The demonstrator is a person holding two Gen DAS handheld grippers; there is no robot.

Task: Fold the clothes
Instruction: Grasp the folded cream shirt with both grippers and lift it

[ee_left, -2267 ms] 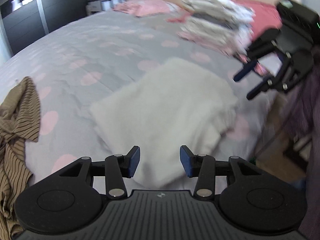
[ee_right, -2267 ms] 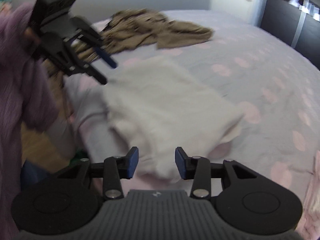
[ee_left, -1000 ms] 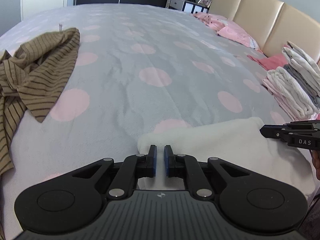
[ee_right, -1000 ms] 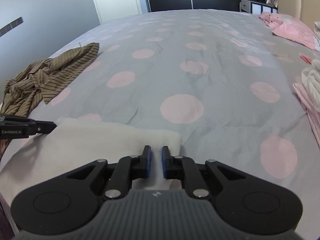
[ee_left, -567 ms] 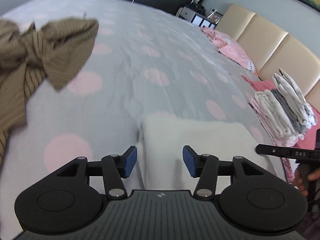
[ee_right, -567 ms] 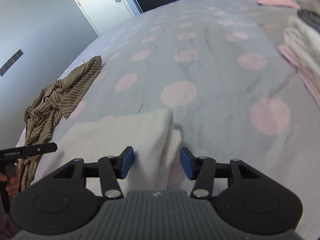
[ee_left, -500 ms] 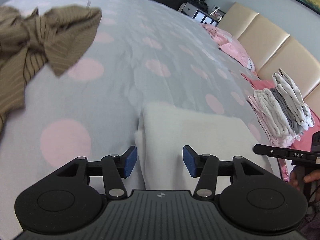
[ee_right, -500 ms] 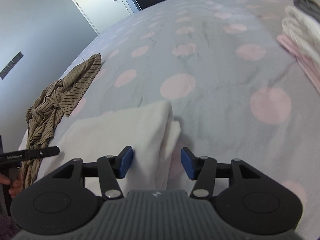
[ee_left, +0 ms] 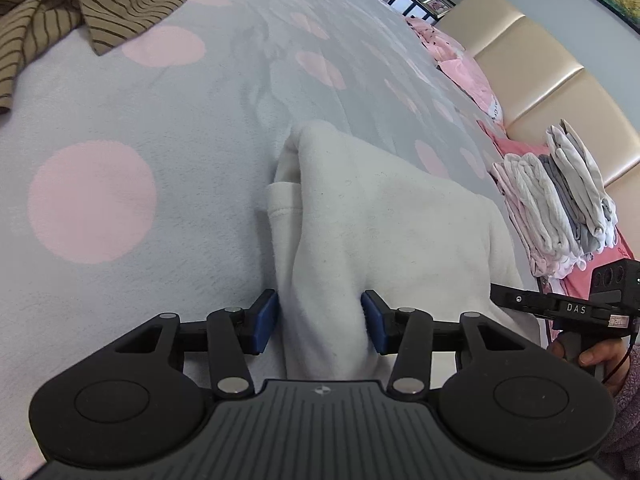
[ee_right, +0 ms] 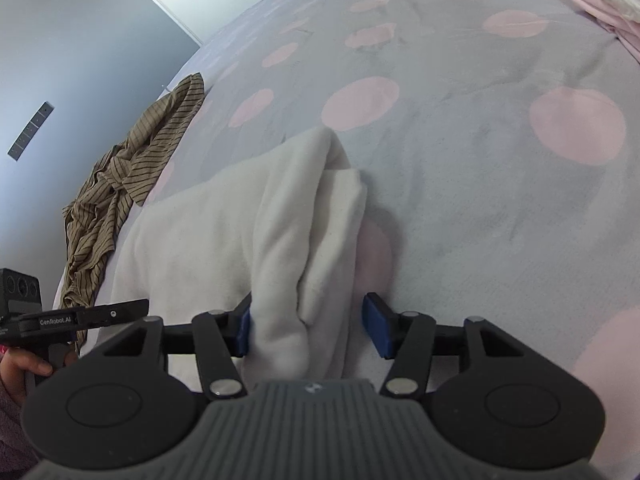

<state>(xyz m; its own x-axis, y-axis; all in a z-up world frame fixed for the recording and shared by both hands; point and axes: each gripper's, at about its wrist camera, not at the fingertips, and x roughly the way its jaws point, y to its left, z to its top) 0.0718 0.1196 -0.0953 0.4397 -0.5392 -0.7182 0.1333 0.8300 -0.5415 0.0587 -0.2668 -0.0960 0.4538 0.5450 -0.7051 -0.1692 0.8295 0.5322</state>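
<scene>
Spread through both views: a grey bedspread [ee_left: 200, 160] with large pink dots, rumpled in shallow creases toward the far side. Beyond it on the far right, seen from the left wrist, a padded beige headboard [ee_left: 520, 52]. On the near edge of the bedspread, a white fleece garment [ee_left: 380, 220], folded into a thick pad with its layered corners pointing away toward the middle of the bed and one raised ridge of cloth running back toward each camera. Well apart from it at the far left, a brown striped garment [ee_left: 100, 8], crumpled and unfolded, trailing toward the bed's left edge in the right wrist view. Against the headboard at the right, a stack of folded clothes [ee_left: 560, 200] in white, grey and pale pink, resting on something deep pink; farther along, loose pink clothes [ee_left: 460, 64]. At the garment's near left end, the left gripper [ee_left: 320, 322], angled down onto the bed, jaws just closing, both blue pads pressed against a ridge of the white cloth and pinching it. At the near right end, the right gripper [ee_right: 310, 330], also angled down, jaws just opened and standing apart, a fold of the same cloth between them, touching the left pad only, clear space at the right pad. At each view's outer edge, the opposite tool's handle, wrapped by the right hand [ee_left: 600, 354] and the left hand [ee_right: 24, 368], purple sleeve just below.
</scene>
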